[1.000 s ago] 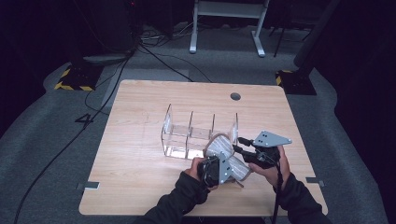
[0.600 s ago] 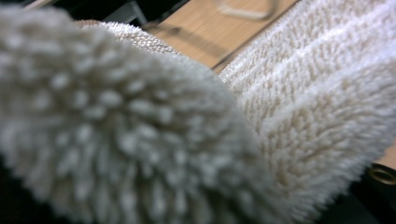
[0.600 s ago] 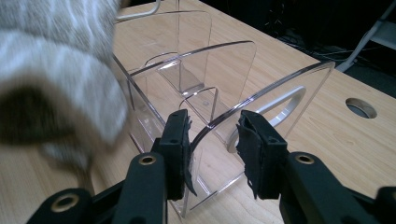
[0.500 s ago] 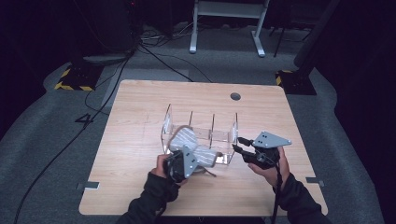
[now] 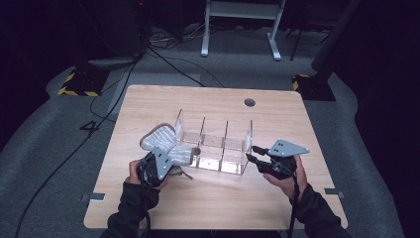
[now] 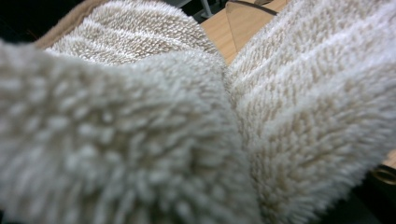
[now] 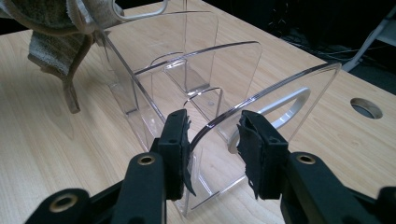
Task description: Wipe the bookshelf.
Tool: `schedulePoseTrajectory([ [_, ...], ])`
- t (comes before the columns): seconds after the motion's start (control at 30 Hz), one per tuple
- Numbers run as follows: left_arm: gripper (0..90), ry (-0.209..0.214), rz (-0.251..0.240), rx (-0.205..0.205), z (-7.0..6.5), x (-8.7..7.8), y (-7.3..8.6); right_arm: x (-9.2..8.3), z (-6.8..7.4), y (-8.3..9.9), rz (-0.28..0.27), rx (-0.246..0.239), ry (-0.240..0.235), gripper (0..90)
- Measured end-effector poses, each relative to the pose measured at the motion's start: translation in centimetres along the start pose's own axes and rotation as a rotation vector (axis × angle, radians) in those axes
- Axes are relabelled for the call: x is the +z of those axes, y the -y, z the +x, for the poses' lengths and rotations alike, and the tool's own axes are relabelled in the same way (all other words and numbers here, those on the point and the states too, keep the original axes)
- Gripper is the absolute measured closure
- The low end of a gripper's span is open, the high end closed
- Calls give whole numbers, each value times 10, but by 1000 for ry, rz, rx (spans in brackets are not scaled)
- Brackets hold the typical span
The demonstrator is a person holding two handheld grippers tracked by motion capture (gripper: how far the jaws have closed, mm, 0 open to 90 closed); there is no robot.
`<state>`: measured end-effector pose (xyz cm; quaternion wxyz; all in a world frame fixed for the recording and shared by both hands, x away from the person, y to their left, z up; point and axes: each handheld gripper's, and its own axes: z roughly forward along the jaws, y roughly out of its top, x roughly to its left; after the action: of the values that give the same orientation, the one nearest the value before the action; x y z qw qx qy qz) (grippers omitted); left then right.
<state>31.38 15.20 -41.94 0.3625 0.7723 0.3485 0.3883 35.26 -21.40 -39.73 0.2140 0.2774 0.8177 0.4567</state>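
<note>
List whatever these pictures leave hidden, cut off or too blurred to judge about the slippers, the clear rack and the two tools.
- Left tool: left gripper view, the fluffy slippers cover both jaws, so the grip itself is hidden.
- Slippers: high view, too small to tell how they are pinched.
- Right tool: right gripper view, jaws straddle the clear rack's end wall; contact unclear.
- Slippers: right gripper view, cut off by the top edge.

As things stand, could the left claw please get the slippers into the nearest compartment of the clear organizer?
Probably yes: the left claw holds the slippers right beside the clear organizer, whose top is open, and the right claw sits at the far end wall.
</note>
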Motion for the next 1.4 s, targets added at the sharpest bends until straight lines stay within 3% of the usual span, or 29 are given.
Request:
schedulePoseTrajectory([
  [0.13,727,42,-16,-12,-4,3,-1,0,0,0,1,1,-2,628],
  [0.23,728,73,-18,11,-14,10,-6,0,0,0,3,1,-2,625],
  [0.27,728,82,-19,6,-17,12,-8,0,1,-1,20,-13,-9,671],
  [0.3,728,96,-26,10,-21,15,-11,8,7,3,115,-84,-27,735],
  [0.37,728,124,-32,32,-33,20,-18,13,11,7,122,-109,-10,734],
  [0.43,728,160,-43,53,-46,24,-24,13,13,7,83,-116,-14,673],
  [0.47,728,178,-51,83,-58,26,-29,5,9,3,46,-81,-36,618],
  [0.5,727,178,-51,83,-58,26,-29,5,9,3,46,-81,-36,618],
  [0.67,727,244,-79,121,-86,36,-45,-2,2,6,32,-84,-52,497],
  [0.73,727,266,-83,166,-101,39,-51,-5,-5,4,0,-57,-60,492],
  [0.77,728,257,-80,202,-108,41,-53,-9,-8,2,-18,-57,-60,487],
  [0.83,729,260,-85,239,-119,45,-57,-18,-13,-2,-53,-57,-23,492],
  [0.97,729,275,-69,247,-131,51,-58,-19,-19,-14,-82,-33,16,465],
  [1.1,728,267,-67,238,-124,47,-55,-8,-17,-20,-68,-29,9,442],
  [1.13,724,239,-61,240,-115,41,-52,-1,-15,-21,-39,-51,18,425],
  [1.17,722,239,-61,240,-115,41,-52,2,-15,-21,-36,-45,16,407],
  [1.2,722,224,-59,233,-108,38,-49,2,-15,-21,-36,-45,16,407],
  [1.23,718,198,-35,215,-93,33,-41,7,-17,-17,-24,-19,8,379],
  [1.27,715,198,-35,215,-93,33,-41,7,-17,-17,-24,-19,8,379],
  [1.3,711,169,-14,218,-82,29,-36,11,-17,-13,-16,-2,-10,363],
  [1.4,705,100,32,241,-55,17,-22,15,-14,-10,10,-15,-12,356],
])
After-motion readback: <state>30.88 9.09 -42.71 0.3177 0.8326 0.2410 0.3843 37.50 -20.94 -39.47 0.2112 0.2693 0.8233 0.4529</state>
